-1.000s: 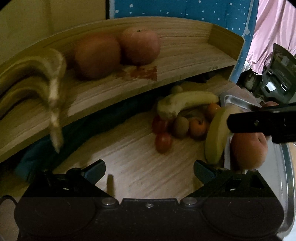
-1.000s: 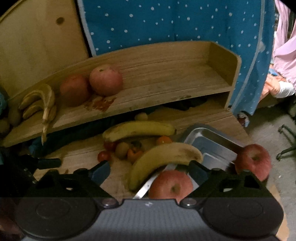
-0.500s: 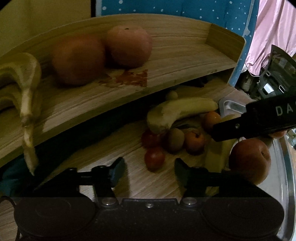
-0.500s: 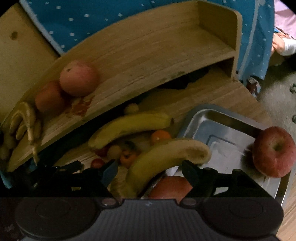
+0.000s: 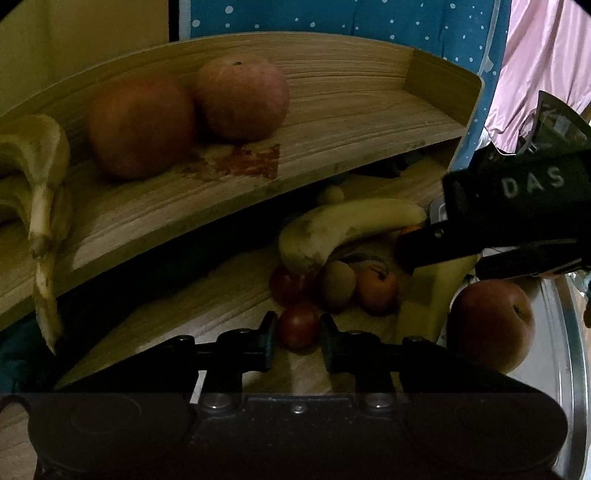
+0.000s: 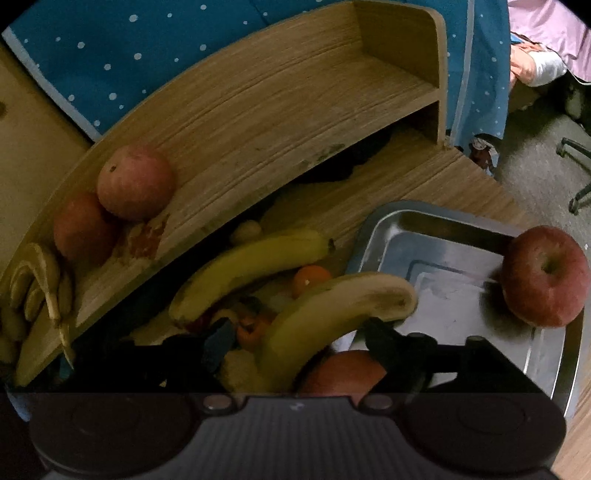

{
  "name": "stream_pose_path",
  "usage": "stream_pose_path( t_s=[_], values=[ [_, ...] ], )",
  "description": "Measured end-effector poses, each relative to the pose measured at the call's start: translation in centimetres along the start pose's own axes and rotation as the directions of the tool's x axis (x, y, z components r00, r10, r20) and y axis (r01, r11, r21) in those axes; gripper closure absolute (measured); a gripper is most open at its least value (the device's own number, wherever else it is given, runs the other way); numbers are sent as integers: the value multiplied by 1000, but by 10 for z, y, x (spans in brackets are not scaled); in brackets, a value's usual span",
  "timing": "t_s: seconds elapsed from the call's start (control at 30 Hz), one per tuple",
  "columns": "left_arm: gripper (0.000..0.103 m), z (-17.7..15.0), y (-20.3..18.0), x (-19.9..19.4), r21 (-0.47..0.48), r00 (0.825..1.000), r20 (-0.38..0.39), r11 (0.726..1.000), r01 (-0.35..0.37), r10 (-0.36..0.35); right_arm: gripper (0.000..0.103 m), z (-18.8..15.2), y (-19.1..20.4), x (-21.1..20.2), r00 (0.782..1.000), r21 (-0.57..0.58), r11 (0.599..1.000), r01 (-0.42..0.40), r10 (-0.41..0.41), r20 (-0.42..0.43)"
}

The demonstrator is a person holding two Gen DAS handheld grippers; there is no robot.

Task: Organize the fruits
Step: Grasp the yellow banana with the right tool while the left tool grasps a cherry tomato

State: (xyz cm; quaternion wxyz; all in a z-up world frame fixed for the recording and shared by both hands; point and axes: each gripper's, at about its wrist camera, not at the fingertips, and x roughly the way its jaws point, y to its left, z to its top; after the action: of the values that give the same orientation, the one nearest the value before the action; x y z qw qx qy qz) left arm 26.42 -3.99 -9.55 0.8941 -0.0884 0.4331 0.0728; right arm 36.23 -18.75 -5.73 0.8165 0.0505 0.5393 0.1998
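My left gripper (image 5: pixel 295 334) has its fingers closed in around a small red tomato (image 5: pixel 298 325) on the wooden table; it looks shut on it. Behind the tomato lie a second tomato (image 5: pixel 290 286), a kiwi (image 5: pixel 338 284), a small orange fruit (image 5: pixel 378 290) and a banana (image 5: pixel 343 227). My right gripper (image 6: pixel 295 338) is open, its fingers either side of a banana (image 6: pixel 332 315) that rests on the metal tray's edge, above an apple (image 6: pixel 341 371). Another apple (image 6: pixel 546 275) lies at the tray's right rim.
A wooden shelf (image 6: pixel 277 122) holds two apples (image 6: pixel 135 181) and a banana bunch (image 6: pixel 40 284) at its left end. The steel tray (image 6: pixel 454 258) sits at the table's right. A blue dotted cloth (image 6: pixel 184 33) hangs behind.
My left gripper moved forward to the small tomato and its fingers closed from wide open. My right gripper moved down over the banana at the tray edge.
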Motion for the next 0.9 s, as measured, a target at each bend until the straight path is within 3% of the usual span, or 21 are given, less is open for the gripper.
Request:
stream_pose_path(
  t_s=[0.1,0.33,0.4,0.5,0.9],
  values=[
    [78,-1,0,-1,-9,1000,1,1000,-4,4,18,1,3,3,1000,28,999,18,-18,1],
    [78,0,1,-1,-27,1000,-1,1000,-8,8,34,7,-7,7,996,134,988,75,-67,-66],
    [78,1,1,-1,-30,1000,-1,1000,-7,7,43,9,-12,10,994,192,979,62,-44,-98],
    [78,0,2,-1,-35,1000,-1,999,-7,7,44,10,-11,15,993,210,975,67,-44,-110],
    [78,0,6,-6,-42,1000,10,999,-7,8,57,1,-17,12,999,321,947,24,-8,-49]
  ],
)
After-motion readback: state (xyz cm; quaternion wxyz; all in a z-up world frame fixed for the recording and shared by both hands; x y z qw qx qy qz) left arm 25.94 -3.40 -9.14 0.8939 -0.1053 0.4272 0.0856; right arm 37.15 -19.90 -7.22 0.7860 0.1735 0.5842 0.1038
